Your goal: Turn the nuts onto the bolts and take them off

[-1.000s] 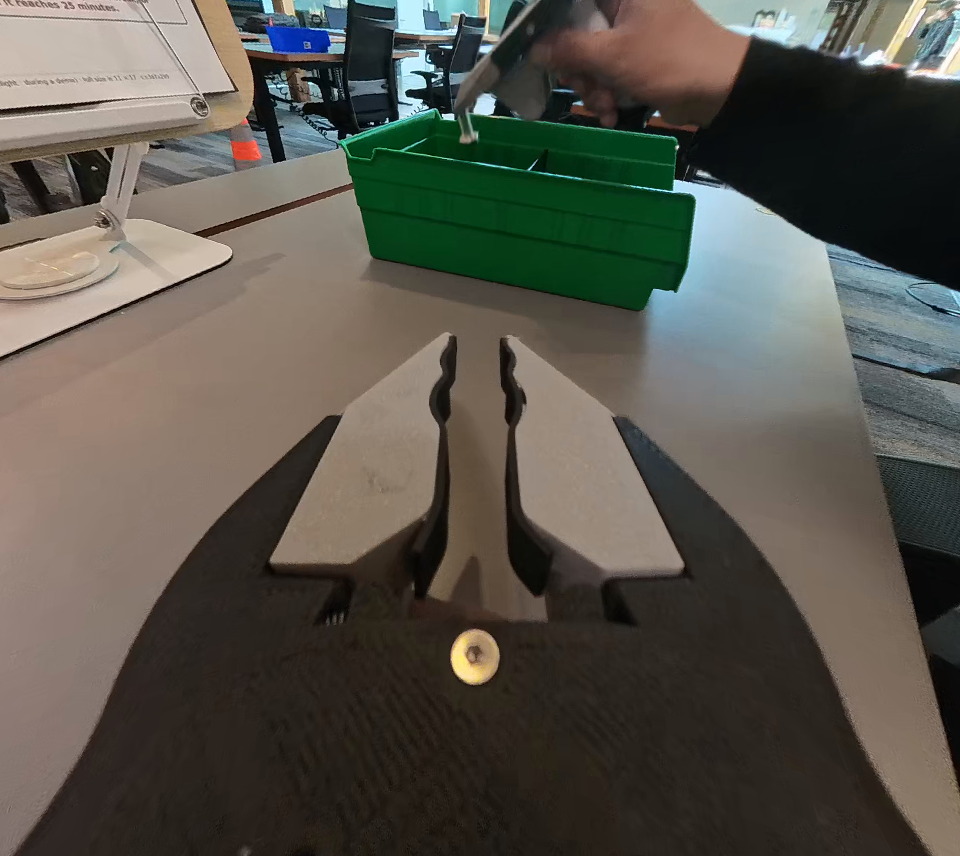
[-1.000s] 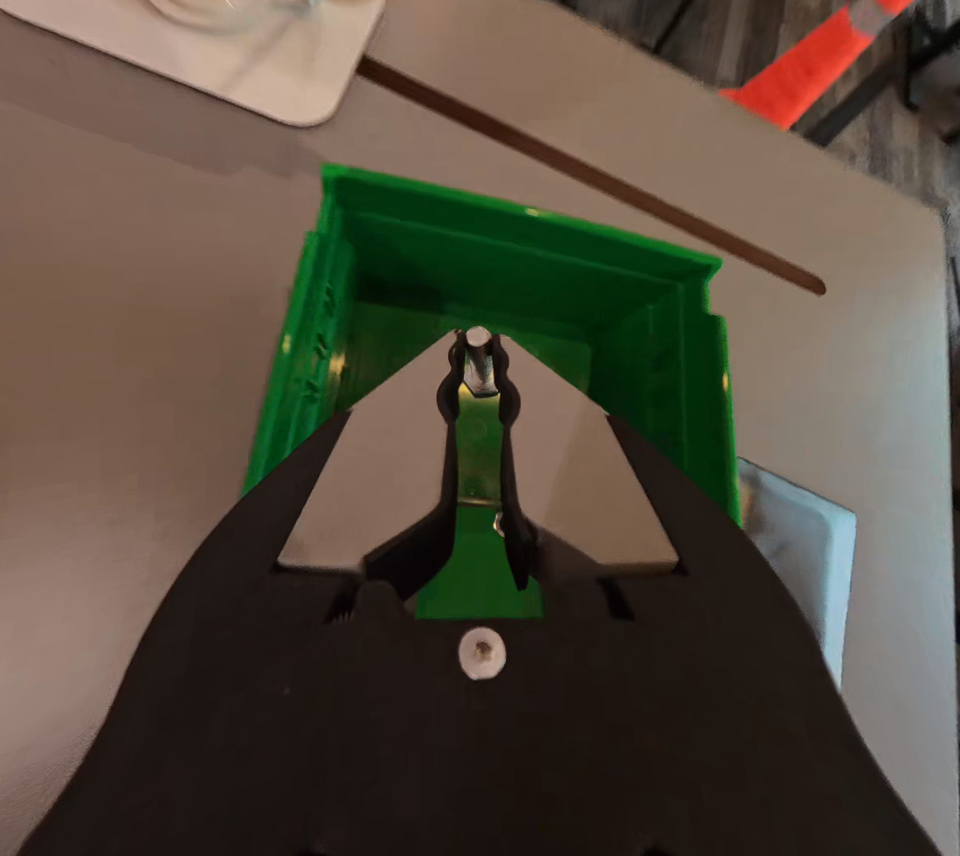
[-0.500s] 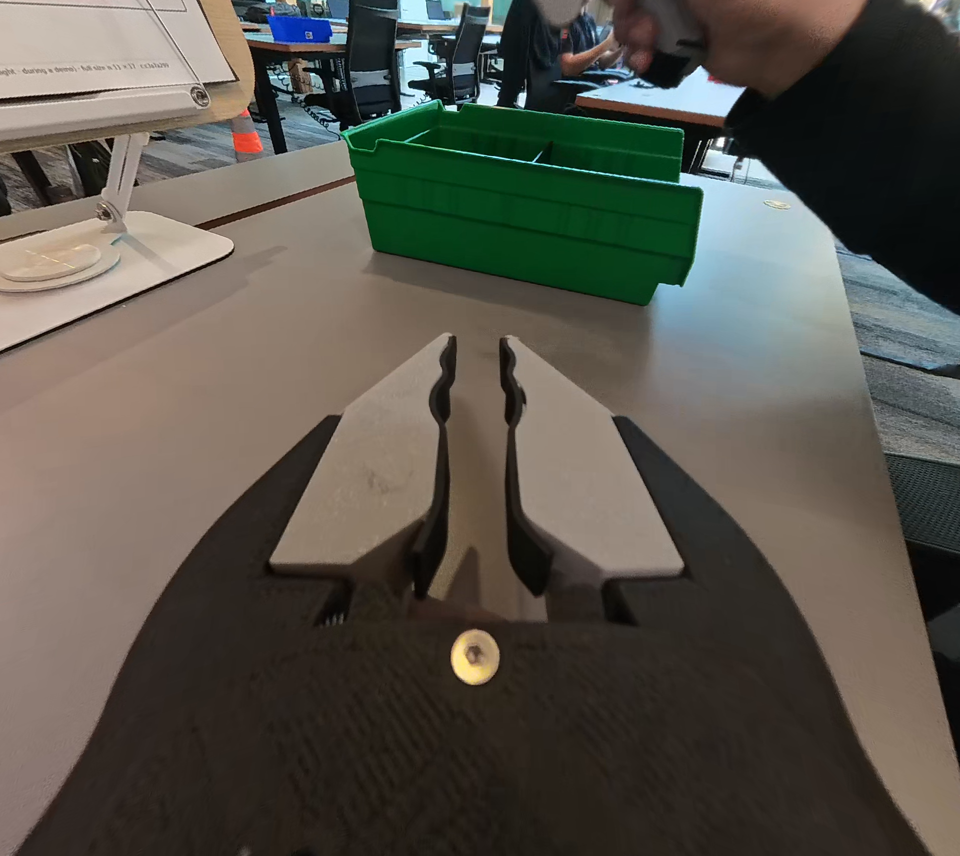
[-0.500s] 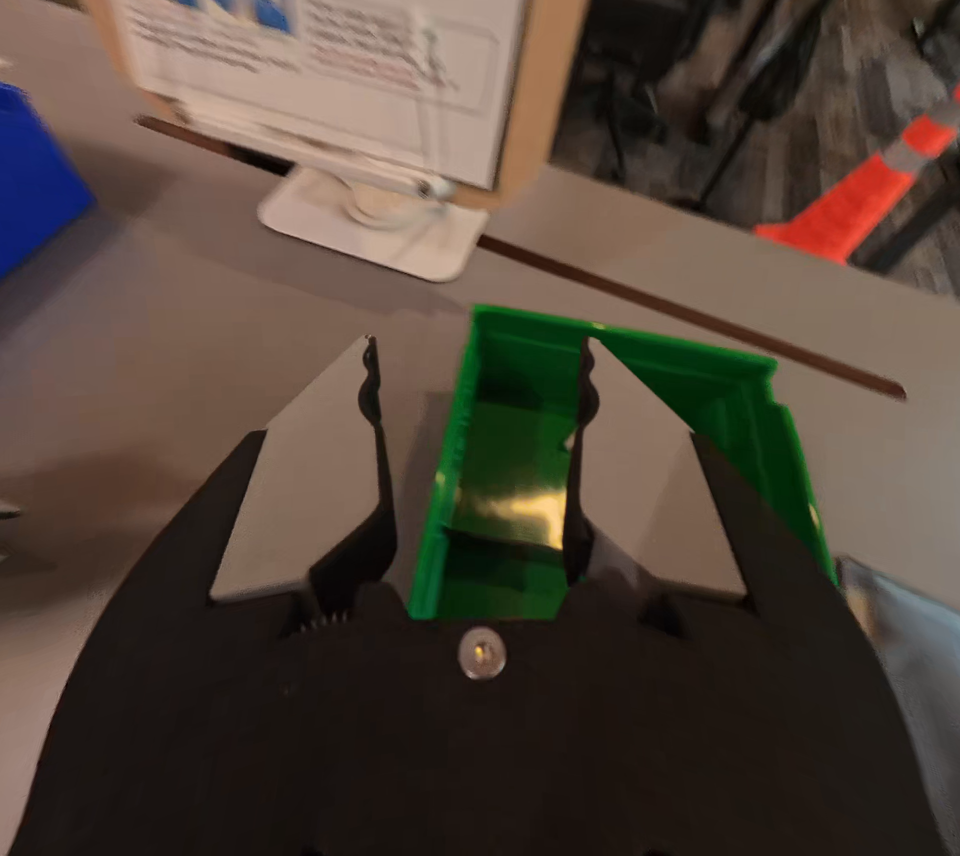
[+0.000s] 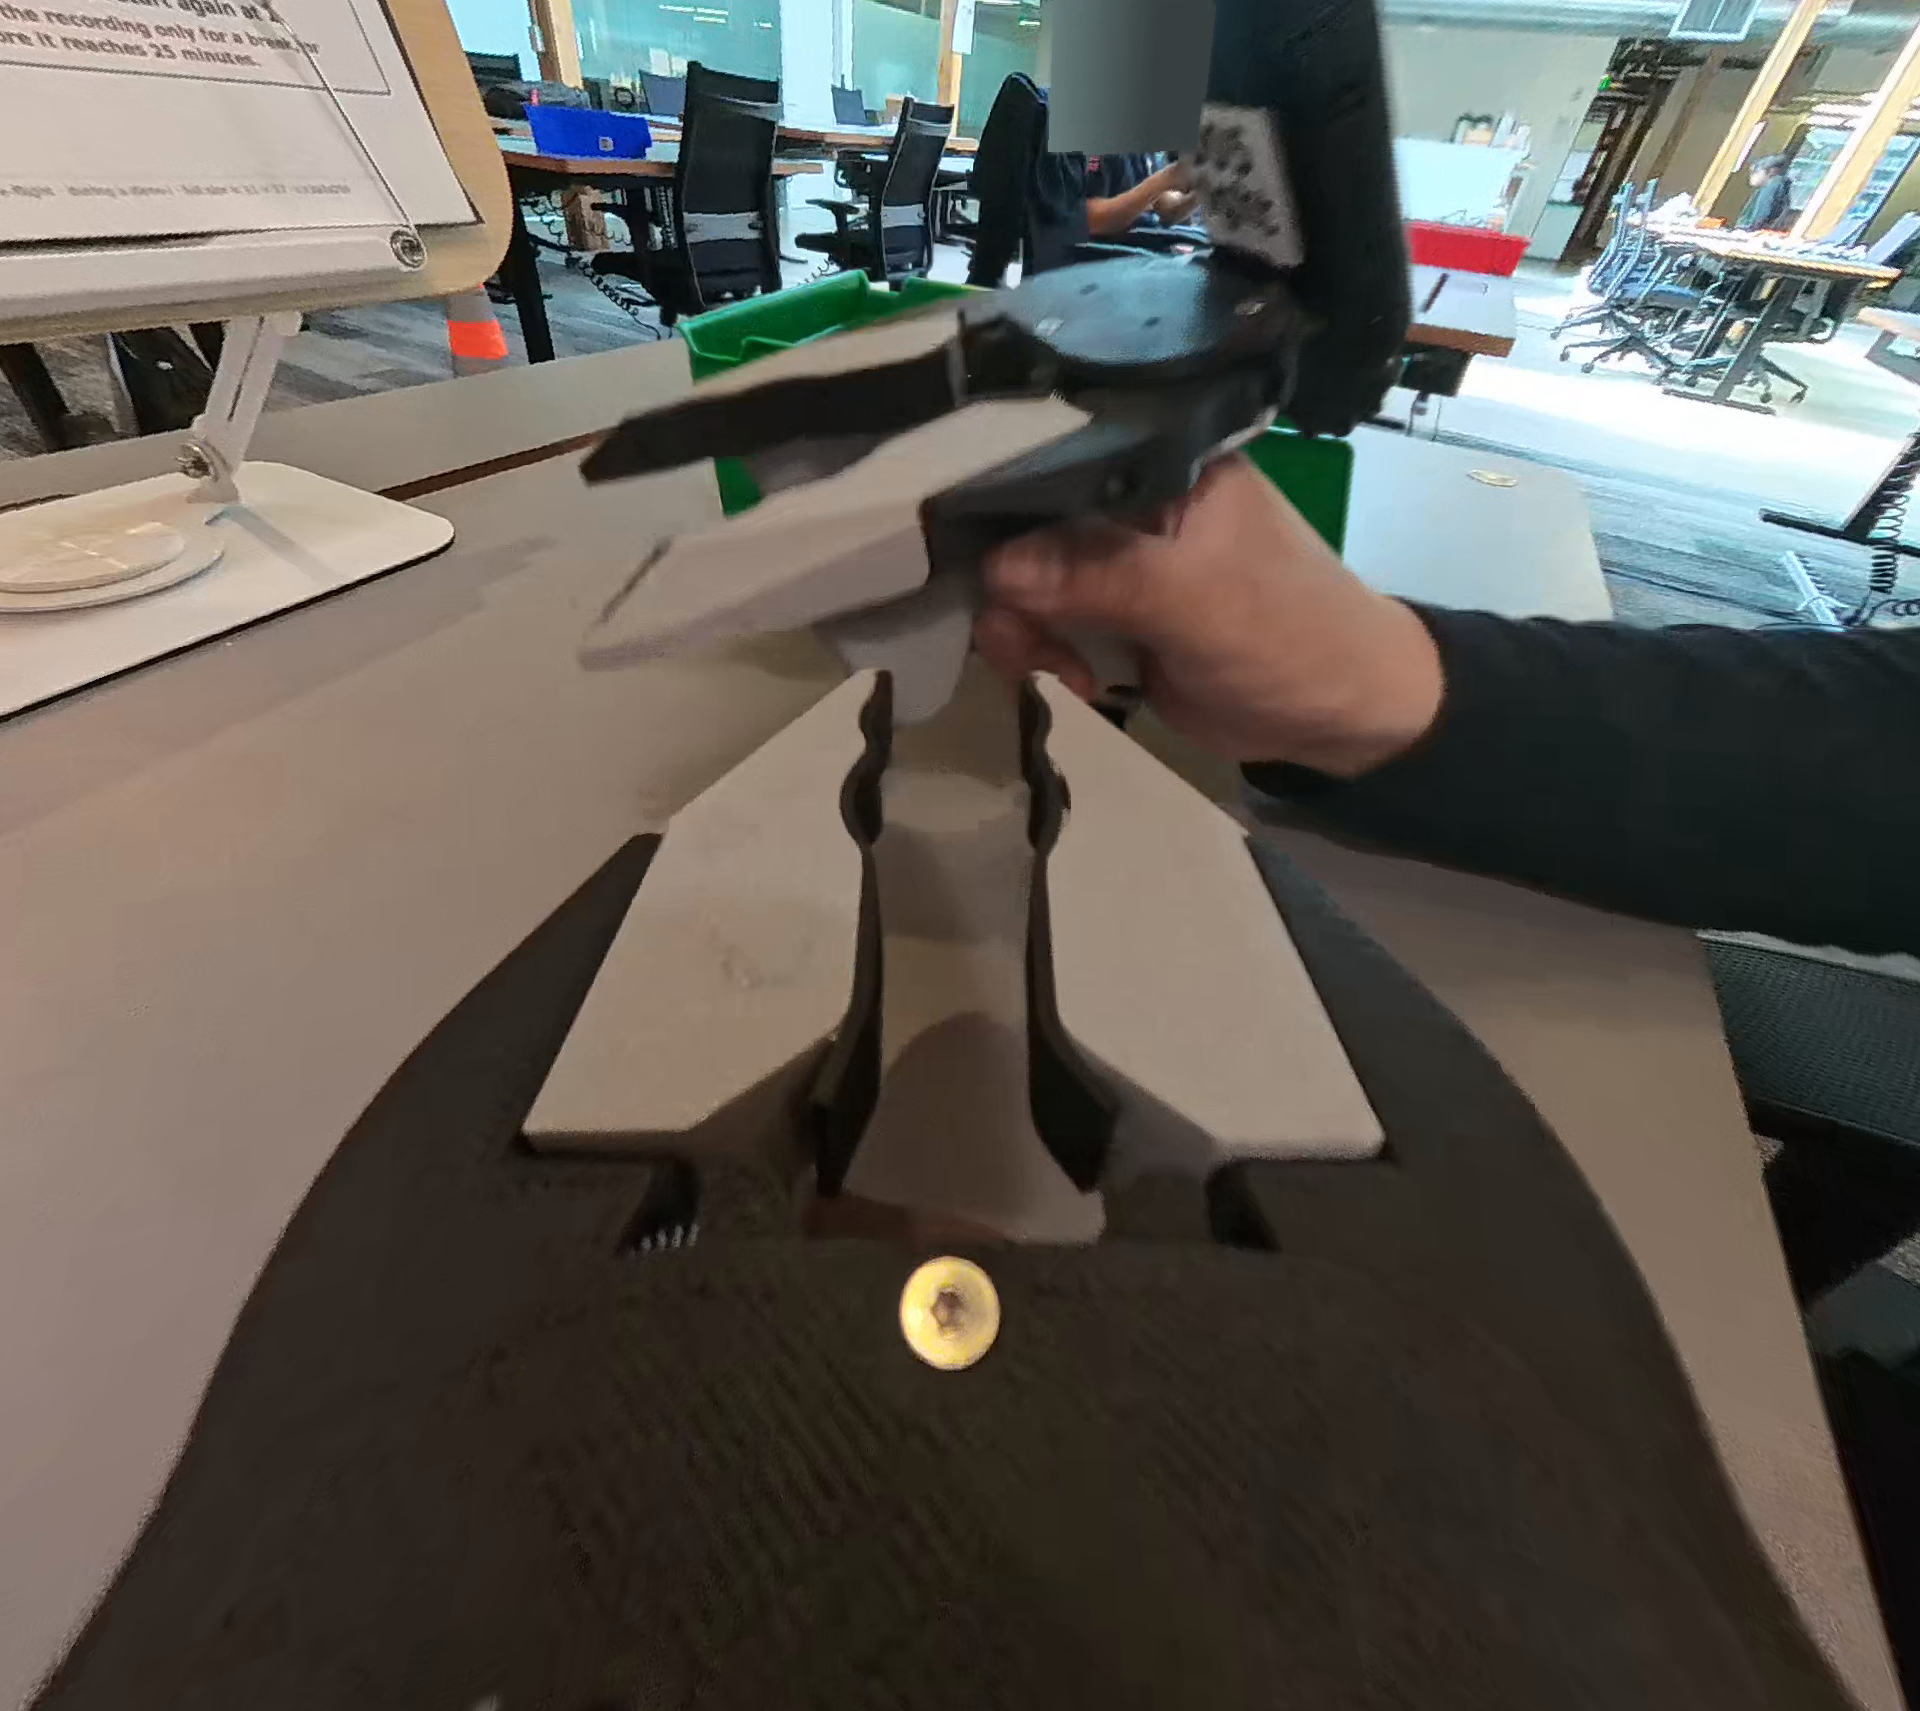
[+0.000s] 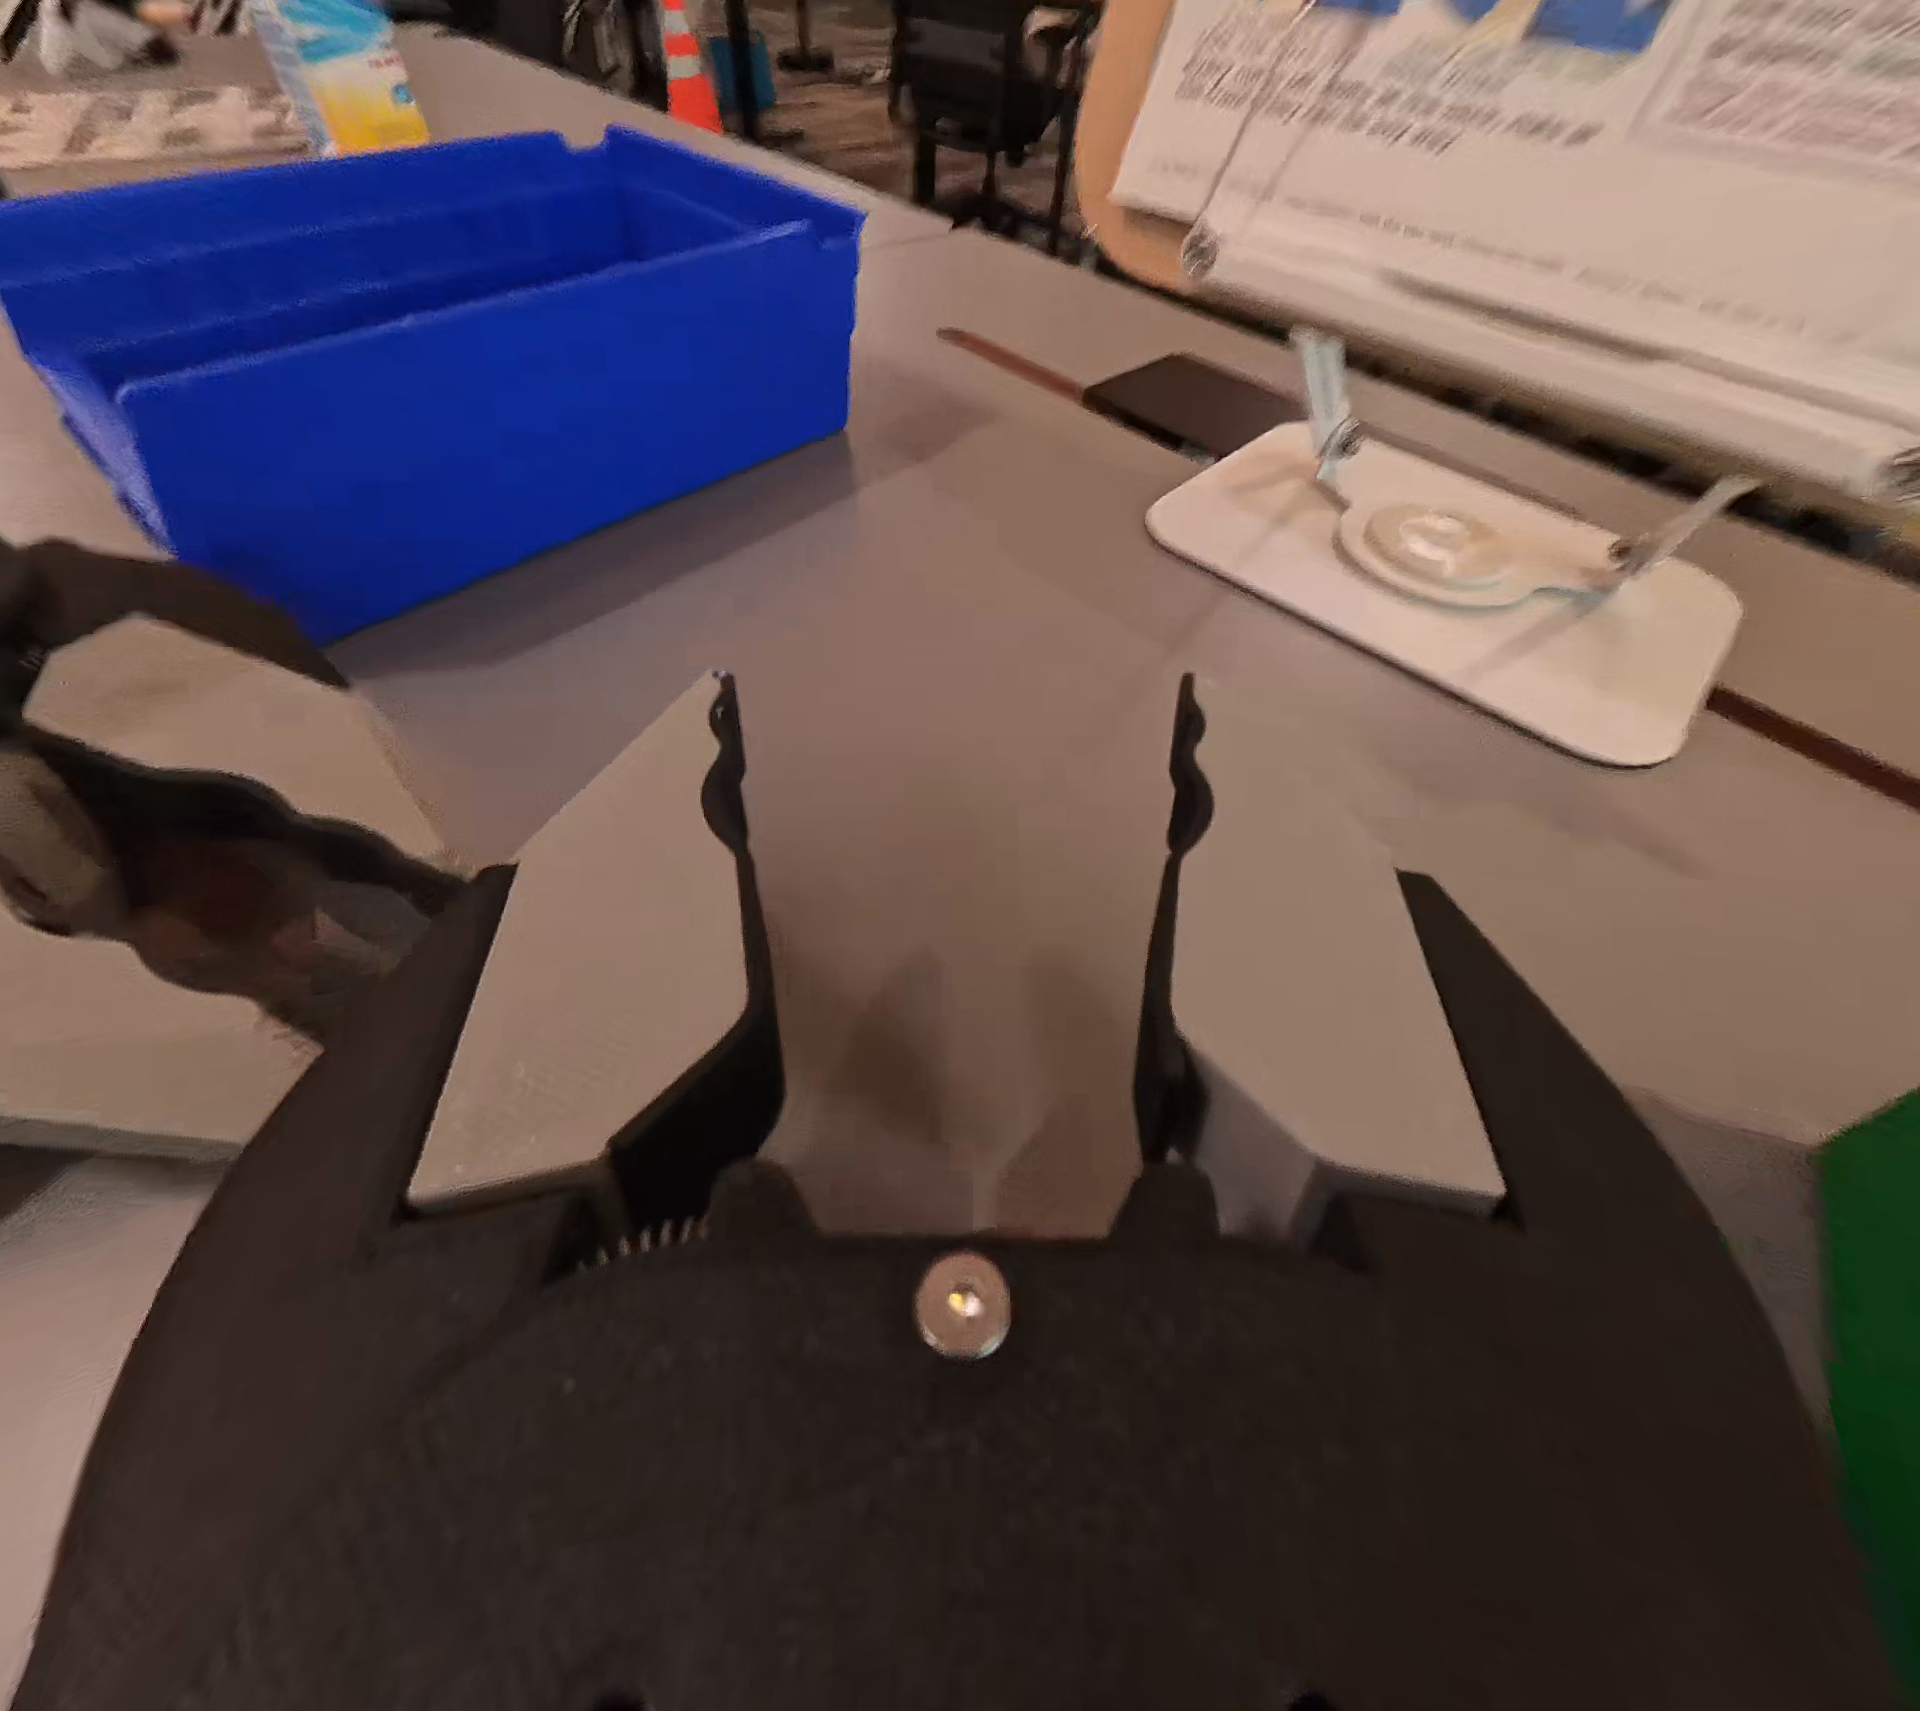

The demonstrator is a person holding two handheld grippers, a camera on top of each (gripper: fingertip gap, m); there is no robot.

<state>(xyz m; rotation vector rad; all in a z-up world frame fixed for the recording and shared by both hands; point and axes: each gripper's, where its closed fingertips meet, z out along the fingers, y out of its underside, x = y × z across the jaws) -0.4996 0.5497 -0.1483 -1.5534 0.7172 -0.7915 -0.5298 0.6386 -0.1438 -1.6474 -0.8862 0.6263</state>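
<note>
No nut or bolt shows in either view. My left gripper (image 5: 954, 693) rests low over the grey table, its jaws a narrow gap apart with nothing between them. My right gripper (image 5: 592, 560), held by a hand in a black sleeve, hovers just ahead of it and points left, open and empty. In the right wrist view the right gripper (image 6: 954, 685) is wide open over bare table. A grey finger (image 6: 208, 726) of the left gripper shows at the left edge. The green bin (image 5: 758, 336) stands behind the right gripper. The blue bin (image 6: 468, 414) stands ahead on the left.
A white document stand (image 6: 1455, 560) with a printed sheet is at the table's far side, also in the left wrist view (image 5: 208, 539). A black flat object (image 6: 1184, 404) lies beside it. A carton (image 6: 322, 30) stands behind the blue bin. The table edge (image 5: 1662, 986) runs along the right.
The right gripper was shut on a bolt over the green bin, opened and let it go, then swung down and left to just ahead of the left gripper. The left gripper stayed put.
</note>
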